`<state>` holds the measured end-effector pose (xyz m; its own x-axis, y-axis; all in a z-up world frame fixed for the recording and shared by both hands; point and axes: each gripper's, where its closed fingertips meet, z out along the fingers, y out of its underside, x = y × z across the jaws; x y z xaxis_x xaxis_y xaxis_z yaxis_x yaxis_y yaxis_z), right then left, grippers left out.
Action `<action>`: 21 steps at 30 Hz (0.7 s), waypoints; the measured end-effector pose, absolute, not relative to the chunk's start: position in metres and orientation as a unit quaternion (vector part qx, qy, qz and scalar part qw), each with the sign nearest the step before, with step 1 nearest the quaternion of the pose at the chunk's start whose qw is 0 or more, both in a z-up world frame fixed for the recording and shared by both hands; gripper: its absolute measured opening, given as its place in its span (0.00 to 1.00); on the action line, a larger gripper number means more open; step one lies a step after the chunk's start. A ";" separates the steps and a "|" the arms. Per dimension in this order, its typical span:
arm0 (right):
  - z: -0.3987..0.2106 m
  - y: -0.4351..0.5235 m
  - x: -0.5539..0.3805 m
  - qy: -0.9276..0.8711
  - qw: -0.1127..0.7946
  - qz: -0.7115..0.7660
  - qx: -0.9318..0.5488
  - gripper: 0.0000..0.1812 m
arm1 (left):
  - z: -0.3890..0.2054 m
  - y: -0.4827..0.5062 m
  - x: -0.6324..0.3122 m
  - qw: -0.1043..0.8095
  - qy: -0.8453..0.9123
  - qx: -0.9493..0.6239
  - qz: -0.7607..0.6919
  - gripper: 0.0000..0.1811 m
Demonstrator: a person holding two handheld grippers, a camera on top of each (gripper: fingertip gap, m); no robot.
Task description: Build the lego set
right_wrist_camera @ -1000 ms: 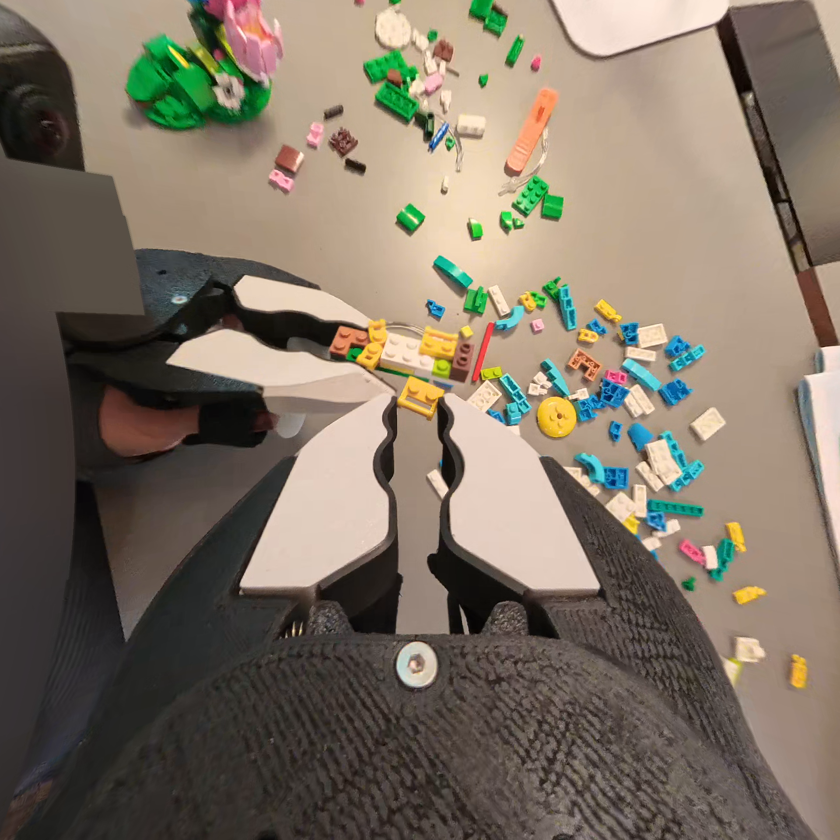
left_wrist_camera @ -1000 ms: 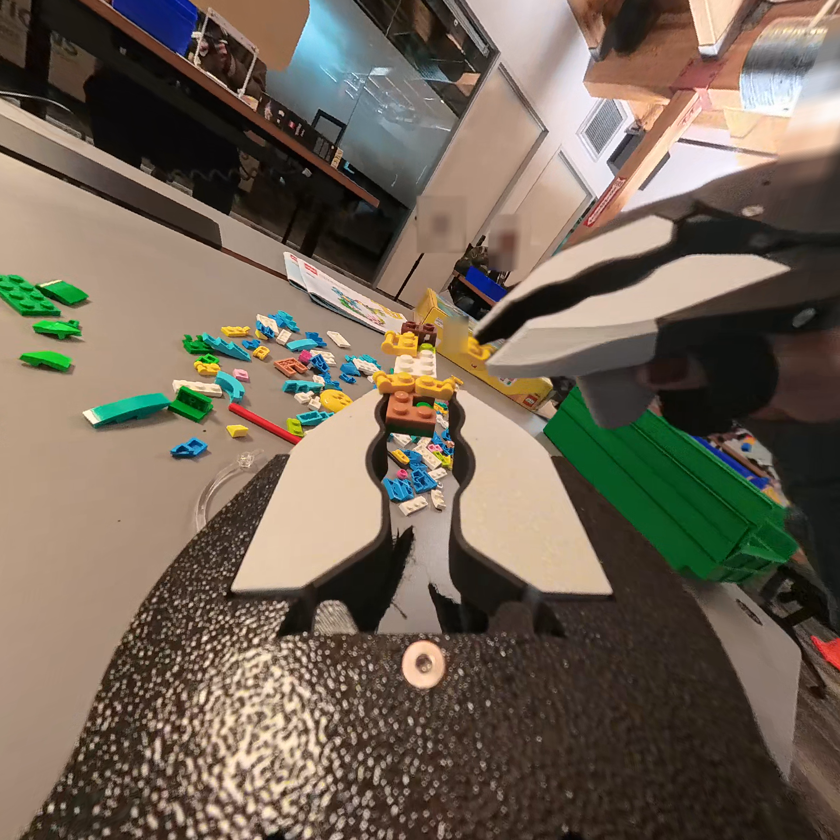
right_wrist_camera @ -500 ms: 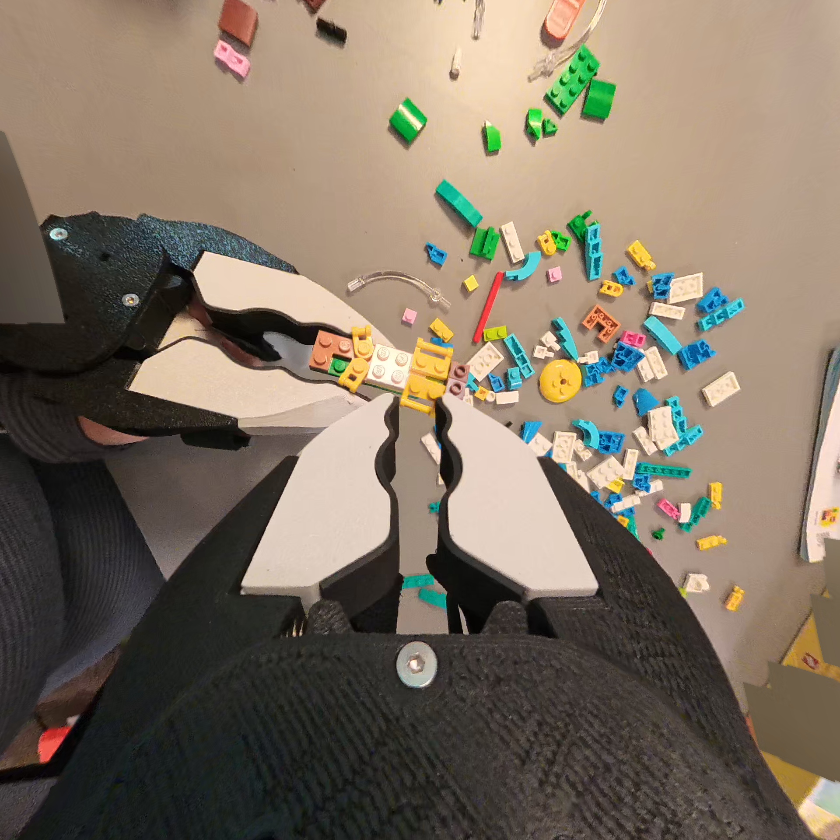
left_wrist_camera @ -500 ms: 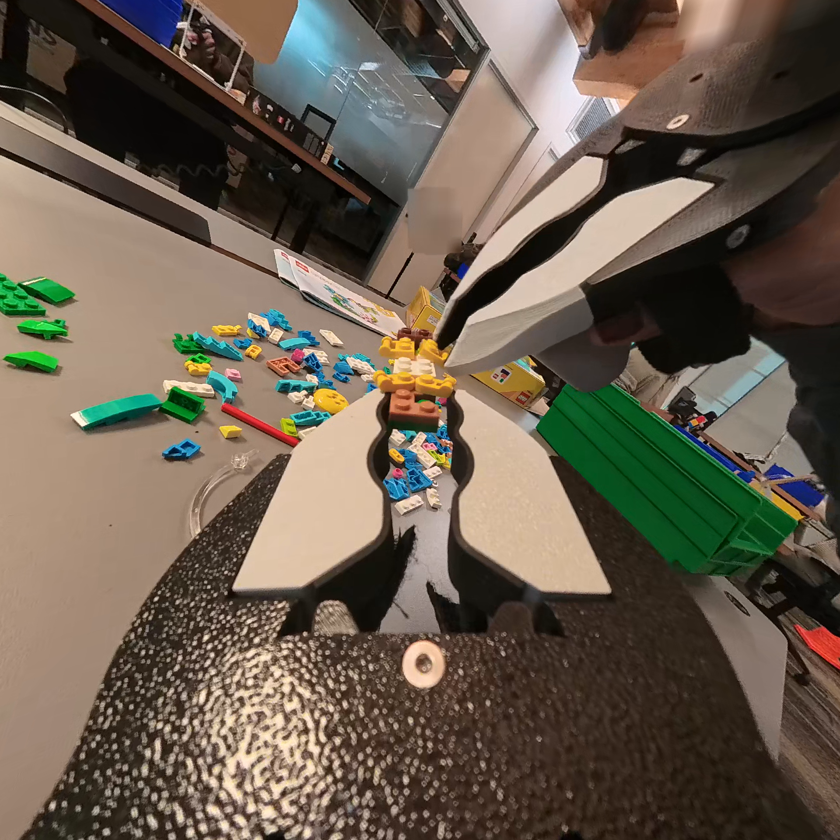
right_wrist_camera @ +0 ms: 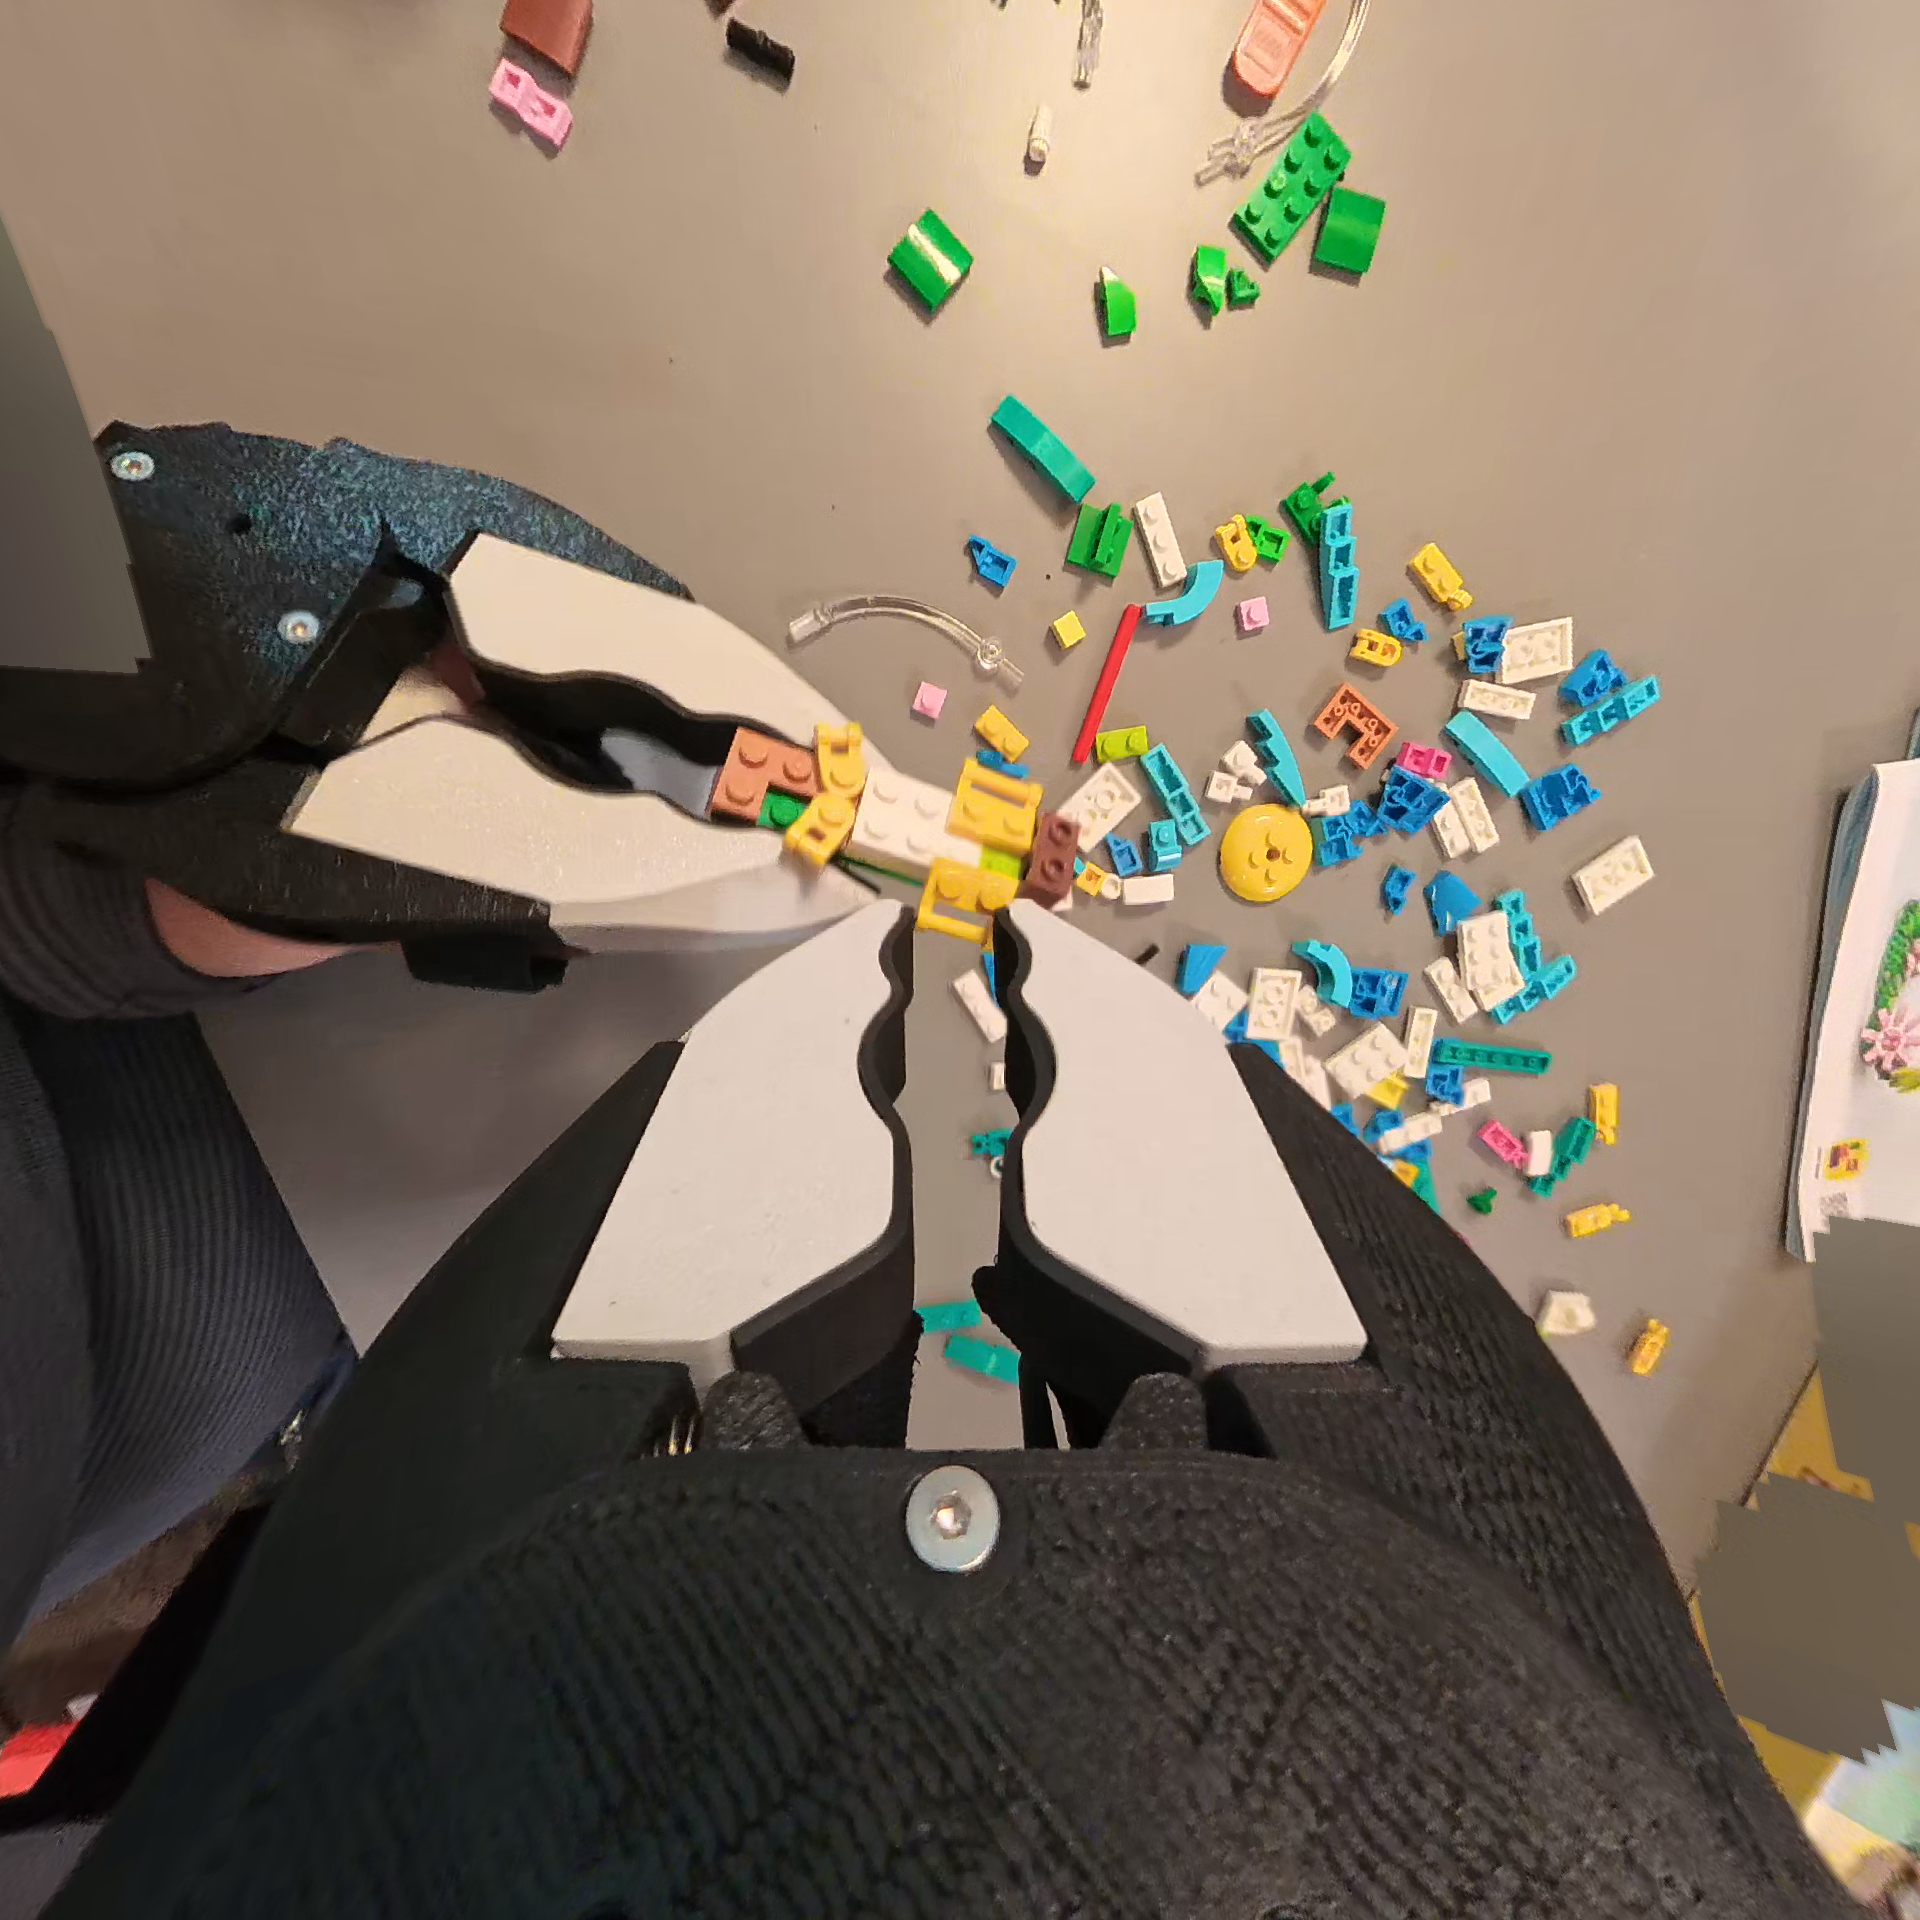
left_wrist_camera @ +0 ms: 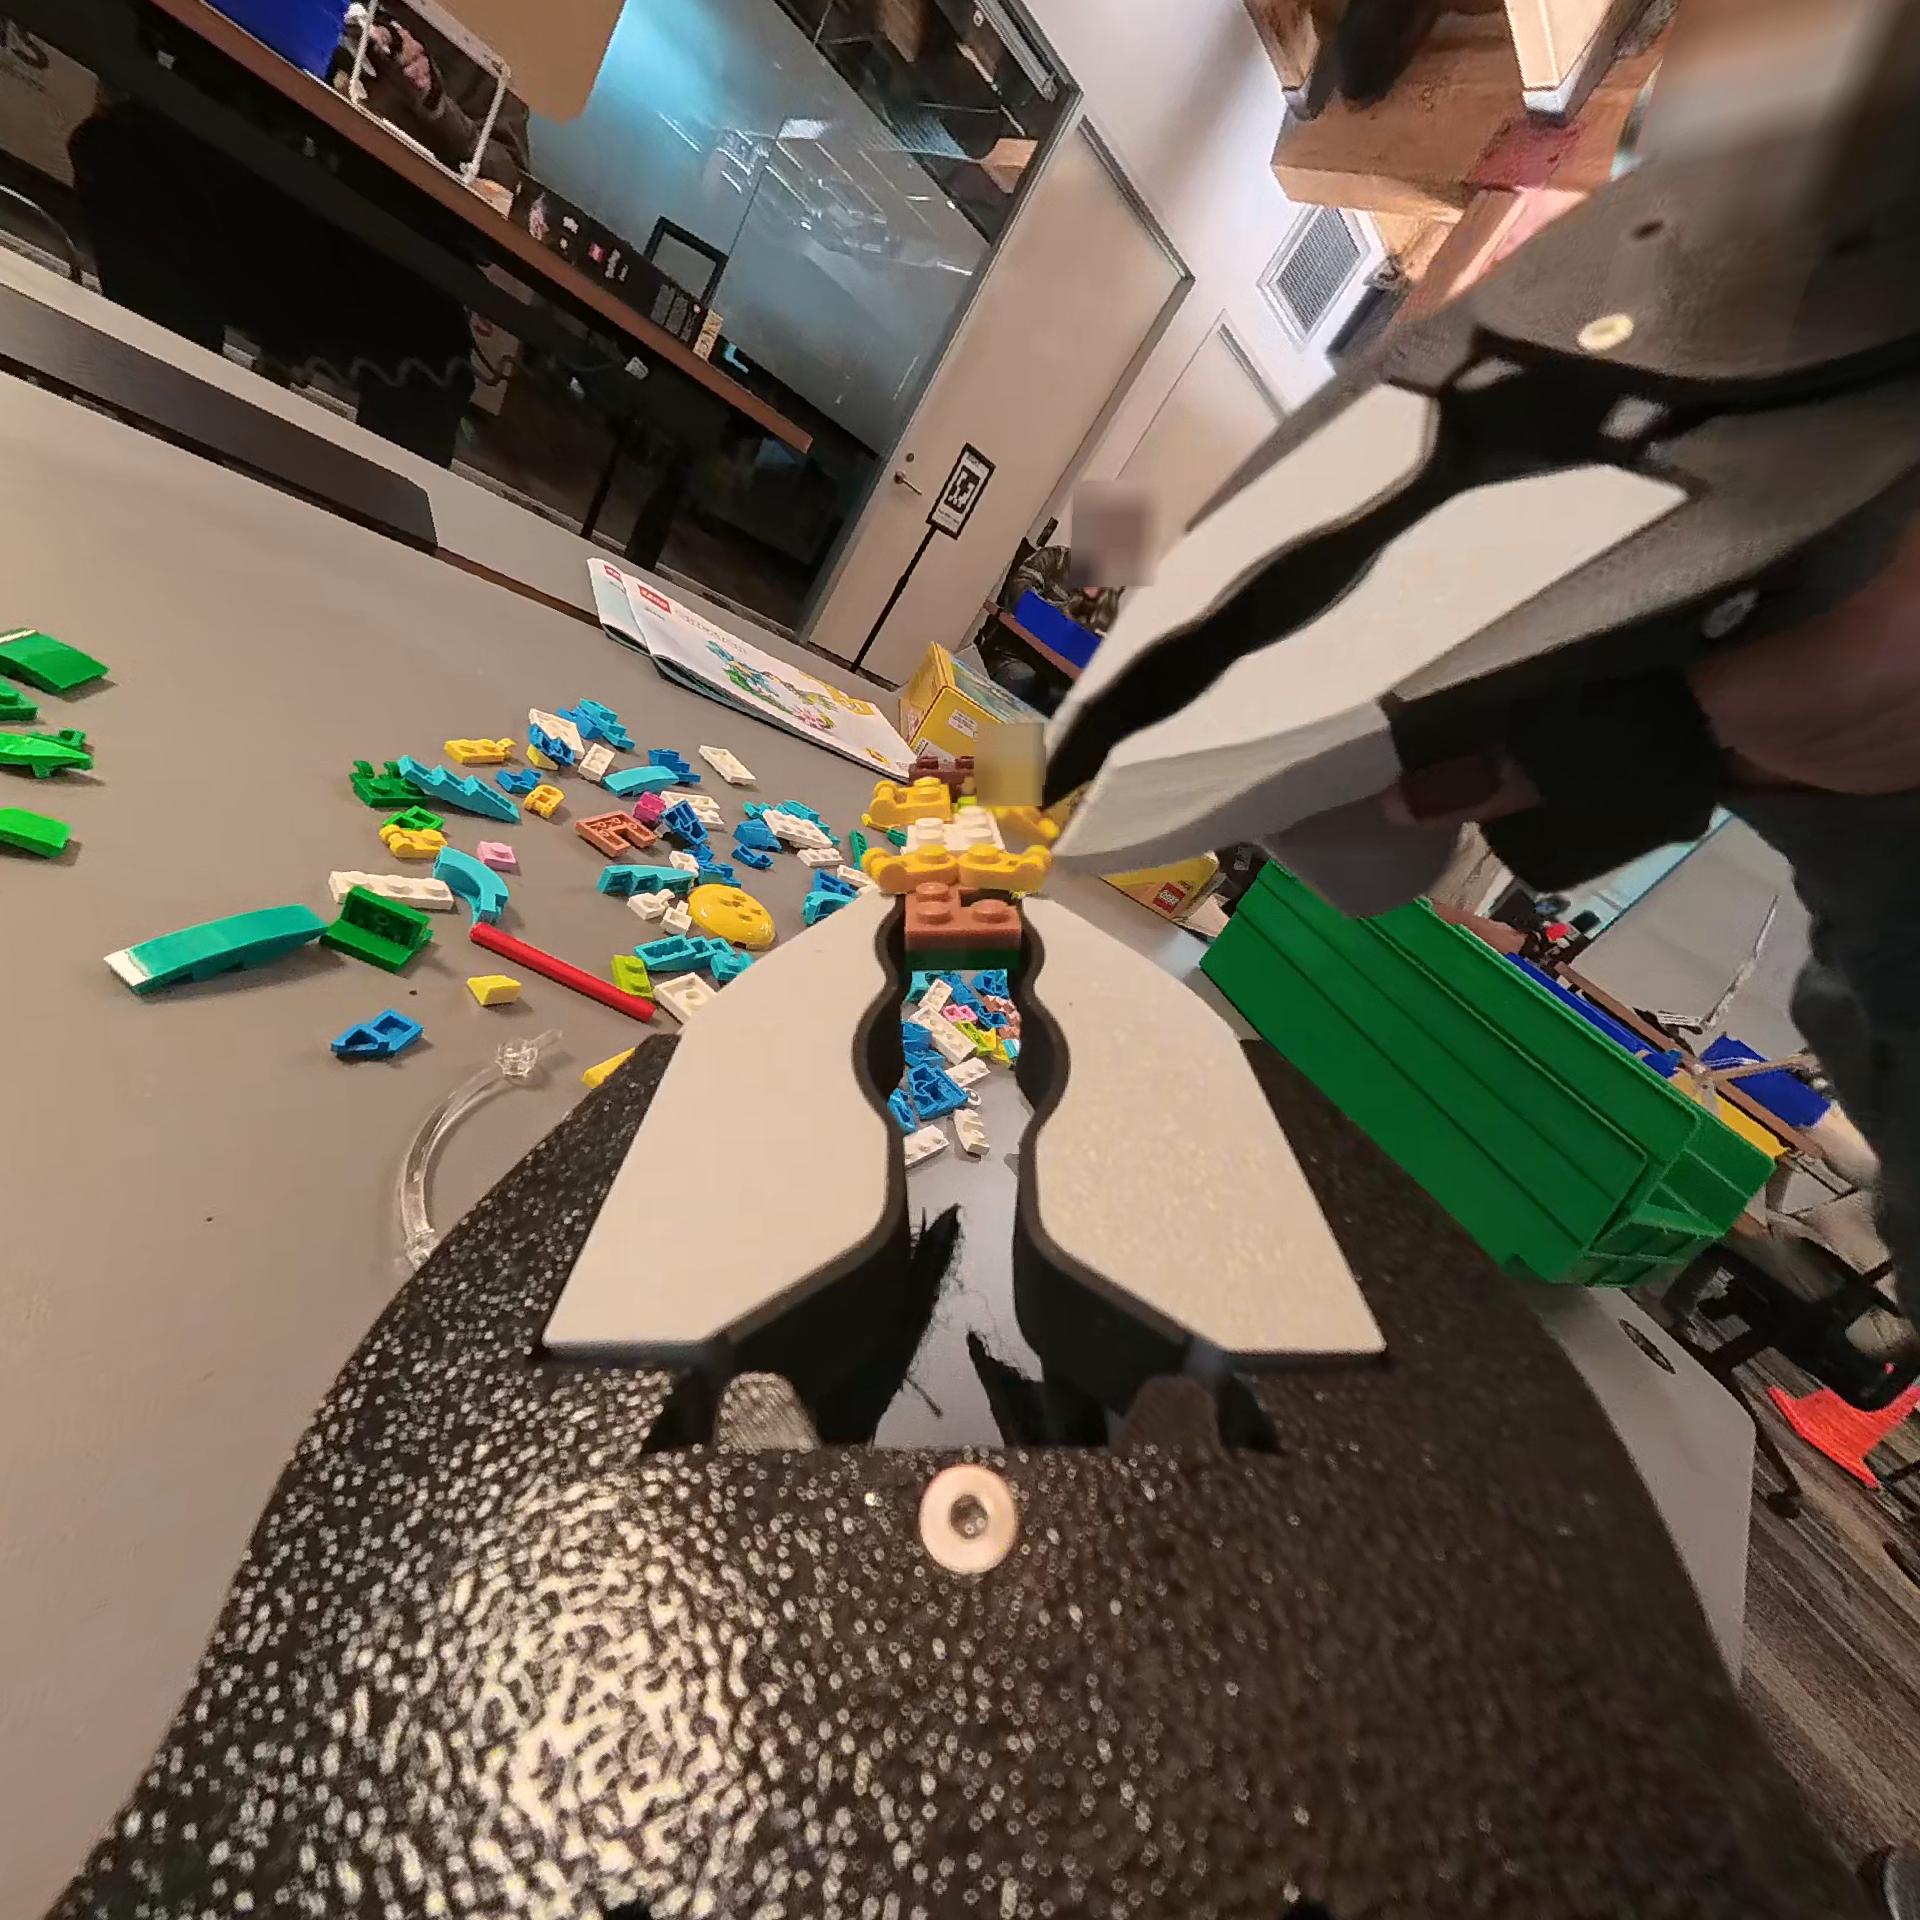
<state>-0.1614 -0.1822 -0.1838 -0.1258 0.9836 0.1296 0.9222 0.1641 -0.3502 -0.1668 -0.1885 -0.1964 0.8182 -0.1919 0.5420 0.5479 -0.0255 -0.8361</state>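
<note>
Yellow plate pinched at the right gripper (right_wrist_camera: 951,914) tips, pressed against a small lego assembly (right_wrist_camera: 894,805).

The left gripper (left_wrist_camera: 961,925) clamps the assembly's brown end, seemingly steadying it above the grey table (right_wrist_camera: 520,312) while the plate (right_wrist_camera: 961,899) seats. Loose bricks (right_wrist_camera: 1403,831) lie scattered far right, a booklet (right_wrist_camera: 1860,997) at the edge.

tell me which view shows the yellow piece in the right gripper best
The right wrist view: the yellow piece sits sharp at the right gripper tips, against the half-built strip. In the left wrist view it is only a blur.
</note>
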 end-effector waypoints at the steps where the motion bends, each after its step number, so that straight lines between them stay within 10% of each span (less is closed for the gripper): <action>1: -0.183 -0.181 -0.156 -0.738 0.176 0.093 -0.644 0.07 | -0.196 -0.189 -0.167 0.685 -0.133 -0.663 -0.270 0.09; 12: -0.282 -0.207 -0.086 -0.687 0.169 0.173 -0.685 0.01 | -0.189 -0.191 -0.152 0.701 -0.066 -0.671 -0.231 0.09; 21: -0.187 -0.197 -0.111 -0.531 0.355 0.423 -0.643 0.18 | -0.158 -0.201 -0.150 0.763 0.041 -0.641 -0.068 0.09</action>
<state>-0.1108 -0.1969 -0.1871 0.0799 0.9828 -0.1665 0.3823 -0.1844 -0.9054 -0.1497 -0.2010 -0.1585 0.9872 -0.1576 0.0245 0.0514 0.1689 -0.9843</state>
